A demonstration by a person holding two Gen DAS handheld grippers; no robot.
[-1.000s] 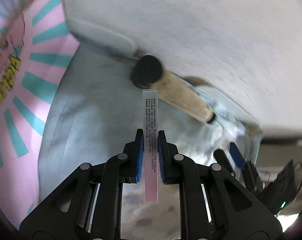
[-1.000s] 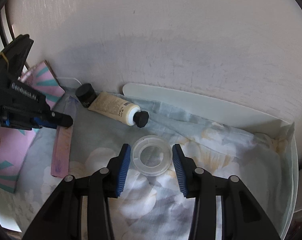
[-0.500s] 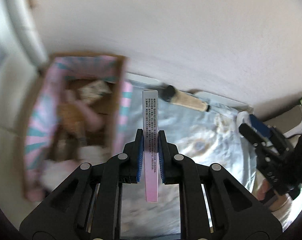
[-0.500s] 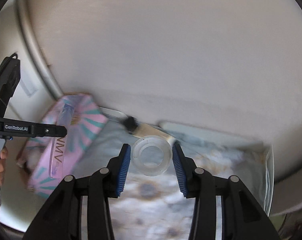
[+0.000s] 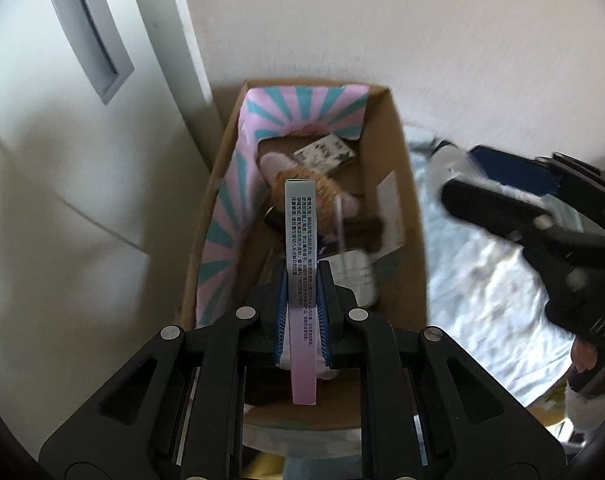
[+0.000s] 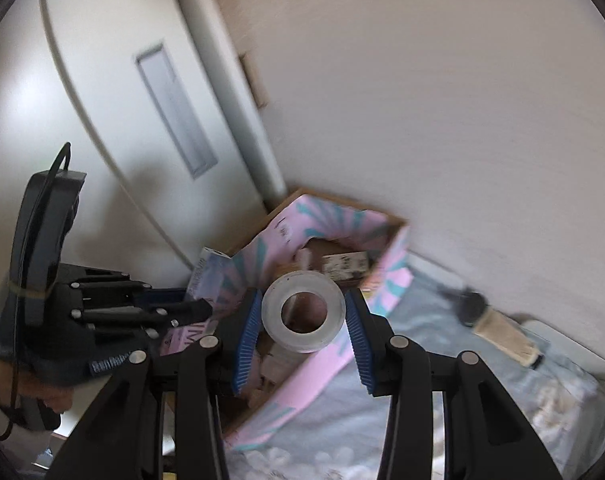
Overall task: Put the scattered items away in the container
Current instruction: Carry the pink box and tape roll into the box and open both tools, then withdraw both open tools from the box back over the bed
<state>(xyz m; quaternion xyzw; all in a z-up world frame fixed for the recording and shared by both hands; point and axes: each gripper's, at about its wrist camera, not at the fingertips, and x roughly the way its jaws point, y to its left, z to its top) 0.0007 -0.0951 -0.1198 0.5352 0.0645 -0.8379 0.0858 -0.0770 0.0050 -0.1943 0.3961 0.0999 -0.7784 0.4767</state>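
The left claw (image 5: 301, 312) is clamped narrow on a slim pink carton (image 5: 301, 264), a flat rectangular box whose pale edge carries several columns of small black Chinese print (too fine to read). Its ribbed blue pads (image 5: 280, 316) press both broad faces, and the carton stands on edge over the open cardboard box (image 5: 416, 240).

That box is plain brown card outside its rim, with flaps and outer wall printed in pink and teal sunburst stripes. Inside lie a pink rounded piece with a bristly tan patch (image 5: 322, 196), a grey speckled card (image 5: 324, 154) at 12 o'clock, a dark brown bar (image 5: 362, 226) and a white lidded case (image 5: 358, 276) towards 3 o'clock.

The right claw (image 6: 302, 320) holds a roll of clear tape (image 6: 302, 320), a thick translucent ring with a round hollow core, gripped across its sides between the blue pads and hanging above the box's near edge.

At 3 o'clock of the box in the right wrist view, a cream tube with a black cap (image 6: 498, 328) lies on the crumpled pale blue floral cloth (image 6: 382, 420) covering the worktop. The left tool's body bears white lettering, blurred.
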